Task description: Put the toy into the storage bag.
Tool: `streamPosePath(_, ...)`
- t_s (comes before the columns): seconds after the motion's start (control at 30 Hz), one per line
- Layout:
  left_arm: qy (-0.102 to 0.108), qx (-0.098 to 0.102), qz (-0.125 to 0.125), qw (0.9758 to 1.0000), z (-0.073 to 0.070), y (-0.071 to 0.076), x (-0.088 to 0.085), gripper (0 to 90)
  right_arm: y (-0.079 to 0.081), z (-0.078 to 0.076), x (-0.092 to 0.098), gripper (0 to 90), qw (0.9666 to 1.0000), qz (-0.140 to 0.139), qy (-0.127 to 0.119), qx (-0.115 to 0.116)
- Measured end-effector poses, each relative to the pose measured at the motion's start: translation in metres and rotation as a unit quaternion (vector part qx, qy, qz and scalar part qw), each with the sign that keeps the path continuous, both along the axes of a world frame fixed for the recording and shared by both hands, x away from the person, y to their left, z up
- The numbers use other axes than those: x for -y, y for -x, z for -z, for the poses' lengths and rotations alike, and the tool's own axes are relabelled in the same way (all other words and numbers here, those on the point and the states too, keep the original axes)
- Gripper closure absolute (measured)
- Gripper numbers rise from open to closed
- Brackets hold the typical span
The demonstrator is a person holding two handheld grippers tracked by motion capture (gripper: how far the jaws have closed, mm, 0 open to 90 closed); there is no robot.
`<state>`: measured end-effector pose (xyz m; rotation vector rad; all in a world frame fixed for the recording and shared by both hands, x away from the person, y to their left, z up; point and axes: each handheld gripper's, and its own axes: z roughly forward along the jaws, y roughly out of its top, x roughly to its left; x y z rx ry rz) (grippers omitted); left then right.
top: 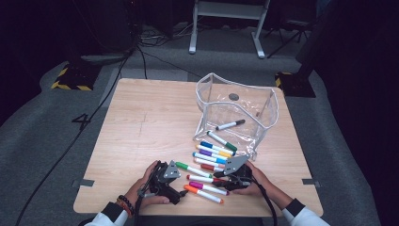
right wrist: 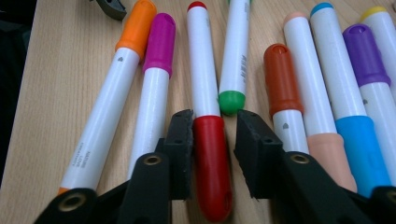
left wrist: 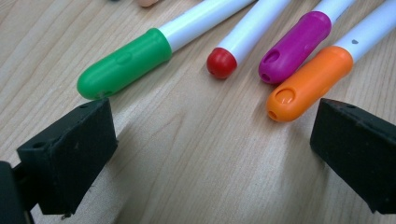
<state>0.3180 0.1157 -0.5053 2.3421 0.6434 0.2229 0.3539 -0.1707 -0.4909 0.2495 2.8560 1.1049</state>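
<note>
Several capped markers lie in a loose row on the wooden table (top: pixel 141 122) in front of a clear pouch (top: pixel 261 110). My right gripper (right wrist: pixel 215 140) lies low on the table with the red marker's cap (right wrist: pixel 212 177) between its jaws. The left pad touches the cap and a thin gap shows at the right pad. In the high view the right gripper (top: pixel 220 181) sits at the row's right end. My left gripper (left wrist: pixel 210 154) is open and holds nothing. It faces the green cap (left wrist: pixel 126 63), the red end (left wrist: pixel 220 62), the magenta cap (left wrist: pixel 294 44) and the orange cap (left wrist: pixel 308 81).
A black-capped marker (top: pixel 230 125) lies inside the pouch, whose mouth faces the row. Beside the red marker lie the magenta marker (right wrist: pixel 156 88) and a brown-capped one (right wrist: pixel 282 88). The table's front edge runs just below both hands.
</note>
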Motion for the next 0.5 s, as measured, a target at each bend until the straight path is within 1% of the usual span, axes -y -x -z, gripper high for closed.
streamPosePath(0.1, -0.001, 0.000, 0.001, 1.0000, -0.0001, -0.0001, -0.0001, 0.6, 0.0004, 0.0000, -0.0015, 73.2, 1.0000, -0.005, 0.000, 0.002)
streamPosePath(0.2, -0.001, 0.000, 0.001, 1.0000, -0.0001, -0.0001, -0.0001, 0.7, 0.0000, 0.0004, -0.0011, 73.9, 1.0000, -0.006, -0.003, 0.002)
streamPosePath(0.3, -0.001, 0.000, 0.001, 1.0000, -0.0001, -0.0001, -0.0001, 0.6, 0.0005, -0.0003, -0.0011, 74.1, 1.0000, -0.004, 0.001, 0.003)
streamPosePath(0.37, -0.001, 0.000, 0.001, 1.0000, -0.0001, -0.0001, -0.0001, 0.6, 0.0001, -0.0012, -0.0004, 74.2, 0.9999, -0.009, 0.006, 0.009)
streamPosePath(0.4, -0.001, 0.000, 0.001, 1.0000, -0.0001, -0.0002, -0.0001, 0.6, -0.0001, -0.0019, 0.0002, 74.1, 0.9999, -0.011, 0.007, 0.007)
streamPosePath(0.5, -0.001, 0.000, 0.001, 1.0000, -0.0002, -0.0003, -0.0002, 0.6, 0.0002, -0.0058, 0.0023, 74.2, 0.9998, -0.010, 0.008, 0.016)
